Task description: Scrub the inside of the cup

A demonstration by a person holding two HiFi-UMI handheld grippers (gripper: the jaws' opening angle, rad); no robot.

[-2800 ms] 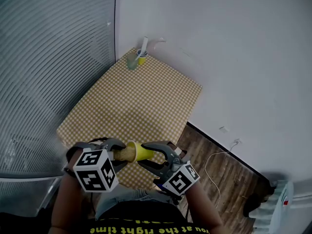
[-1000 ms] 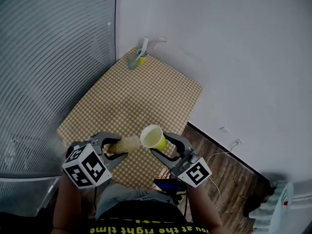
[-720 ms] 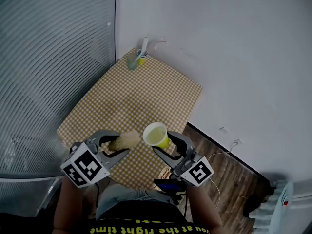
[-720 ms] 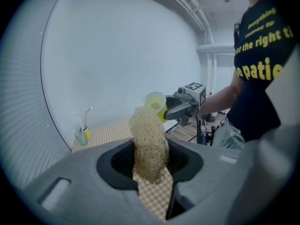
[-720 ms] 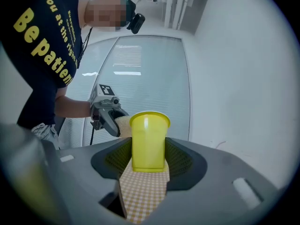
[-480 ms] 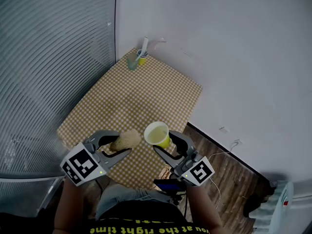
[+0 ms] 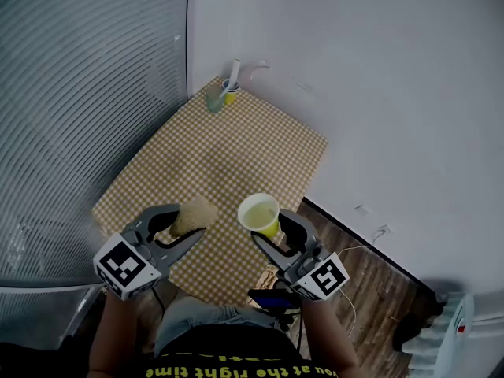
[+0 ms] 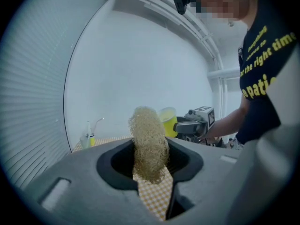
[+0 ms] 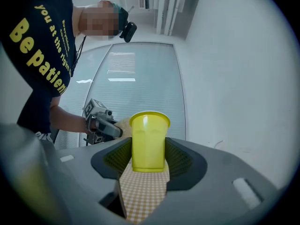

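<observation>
We count one yellow plastic cup [image 7: 259, 213] and one tan fibrous scrubber [image 7: 194, 214]. The right claw [image 7: 269, 227] grips the cup, mouth up, at the checked worktop's [image 7: 228, 156] near edge — the left claw [image 7: 186, 222] pinches the scrubber beside it, apart. In the far corner stand perhaps two small containers [image 7: 219, 95].

Far-corner containers [image 7: 216, 98] are too small to identify.
</observation>
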